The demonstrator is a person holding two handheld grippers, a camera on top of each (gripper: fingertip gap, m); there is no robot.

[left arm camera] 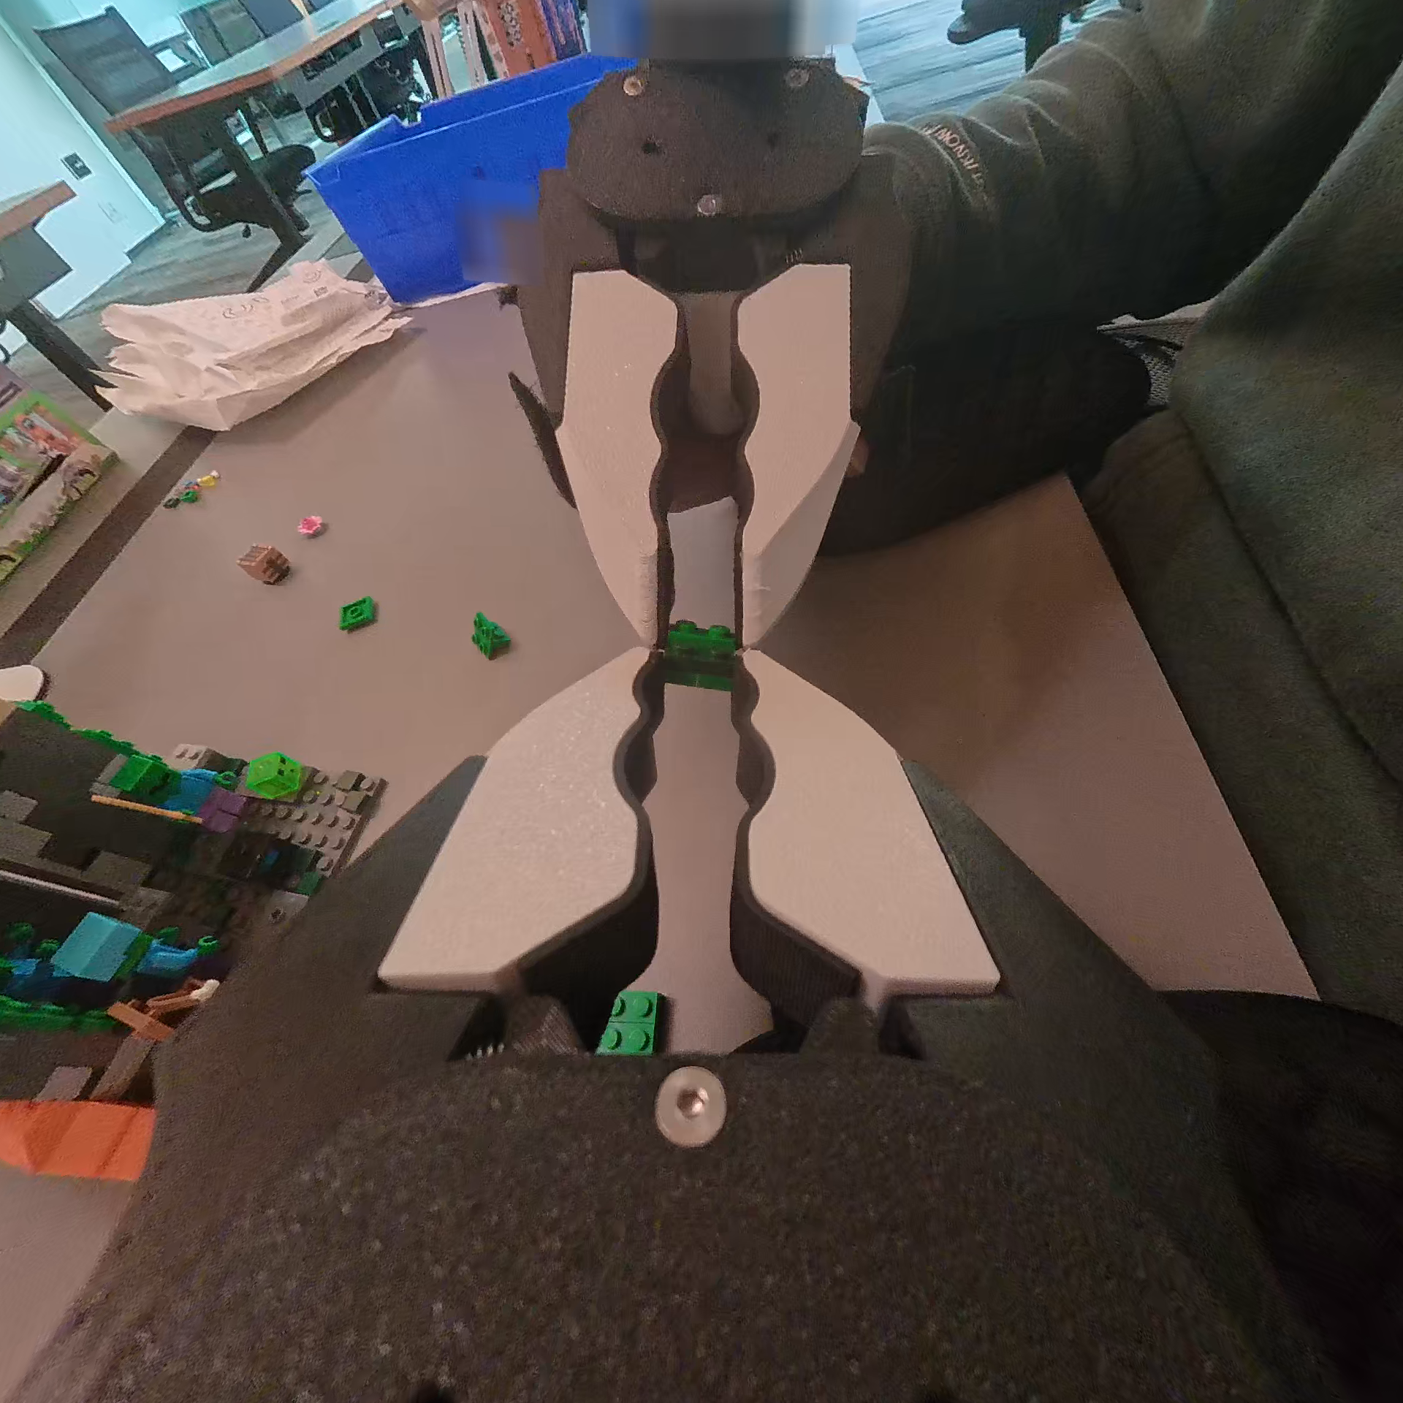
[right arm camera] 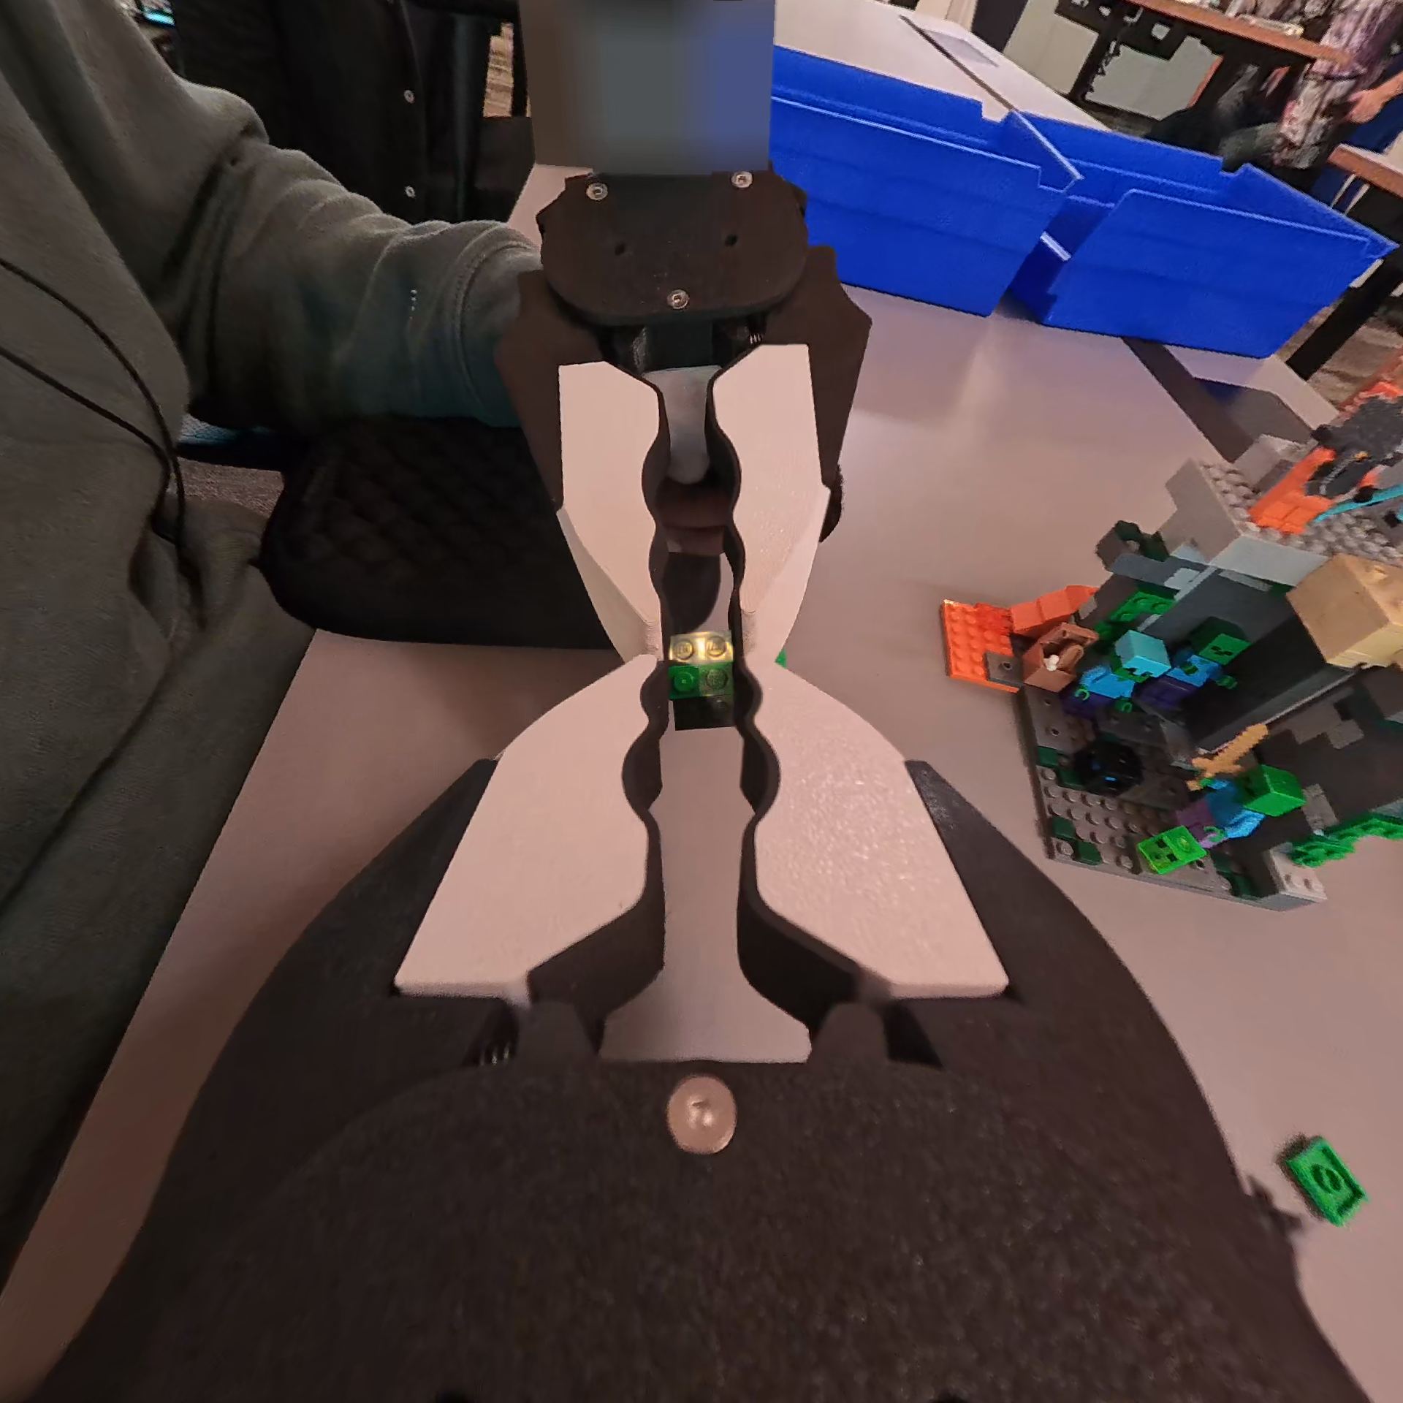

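My two grippers meet tip to tip above a grey table [left arm camera: 425, 471]. My left gripper [left arm camera: 698, 676] is shut on the lower, darker part of a small green brick stack [left arm camera: 702, 645]. My right gripper [left arm camera: 702, 632] comes in from the far side and is shut on the stack's upper green brick. In the right wrist view, my right gripper [right arm camera: 702, 695] and the left gripper [right arm camera: 702, 645] pinch the same green stack [right arm camera: 700, 676]. Another green brick [left arm camera: 634, 1021] shows on the table through the gap at the base of my left gripper.
A brick-built model [left arm camera: 190, 835] [right arm camera: 1215, 721] stands on the table beside the grippers. Loose green pieces [left arm camera: 357, 613] [left arm camera: 491, 634] [right arm camera: 1325, 1188], a brown piece [left arm camera: 263, 564] and white paper bags [left arm camera: 243, 349] lie around. Blue bins [right arm camera: 987, 190] sit at the back. A person's dark sleeves [left arm camera: 1139, 190] flank the grippers. Less than 4 cm separates the two grippers' tips.
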